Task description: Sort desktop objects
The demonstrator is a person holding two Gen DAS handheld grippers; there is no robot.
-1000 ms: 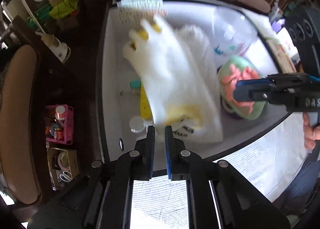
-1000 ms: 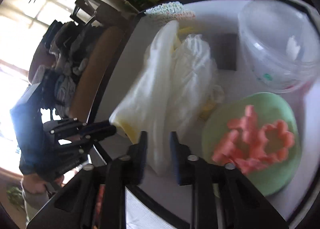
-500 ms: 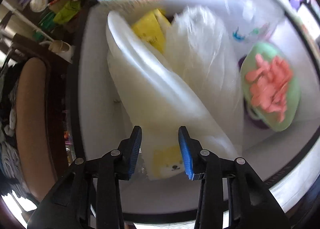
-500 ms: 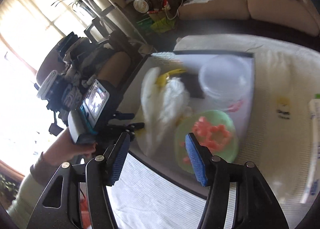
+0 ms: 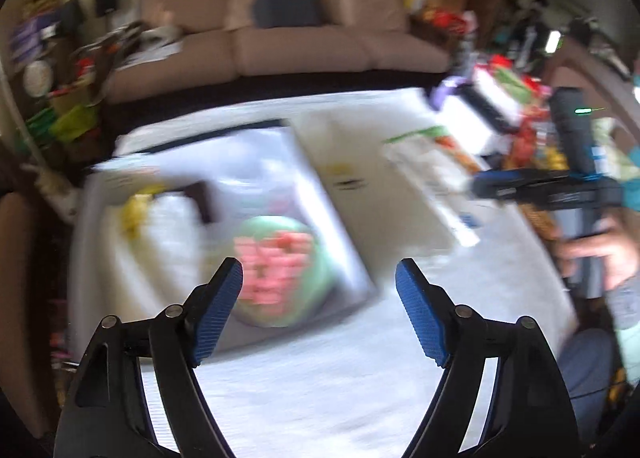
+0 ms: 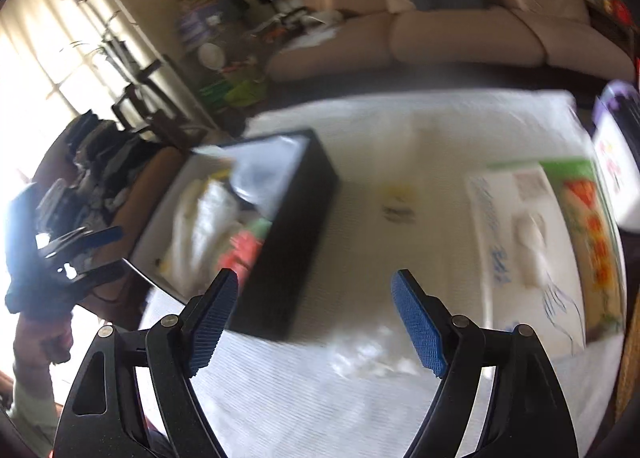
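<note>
A black storage box (image 6: pixel 296 242) with a pale lining (image 5: pixel 344 258) stands on the white tablecloth. Inside lie a white plastic bag (image 5: pixel 168 242) (image 6: pixel 204 226), a green lid with pink flower shapes (image 5: pixel 280 270) (image 6: pixel 246 248) and a clear tub (image 5: pixel 260 182). My left gripper (image 5: pixel 319 270) hangs above the box's near right corner, jaws opening, nothing between them. My right gripper (image 6: pixel 314 278) is over the cloth just right of the box, jaws also opening and empty. Both views are blurred by motion.
A flat white and green packet (image 6: pixel 548 242) (image 5: pixel 432 174) lies on the cloth to the right. A white box with purple trim (image 6: pixel 616 154) stands at the far right edge. A brown sofa (image 5: pixel 280 34) sits behind the table. A small yellow print (image 6: pixel 396 194) marks the cloth.
Both grippers let go of the white bag, which now lies in the box. Both pulled back, rose and spread their jaws; the views swung right toward the open cloth.
</note>
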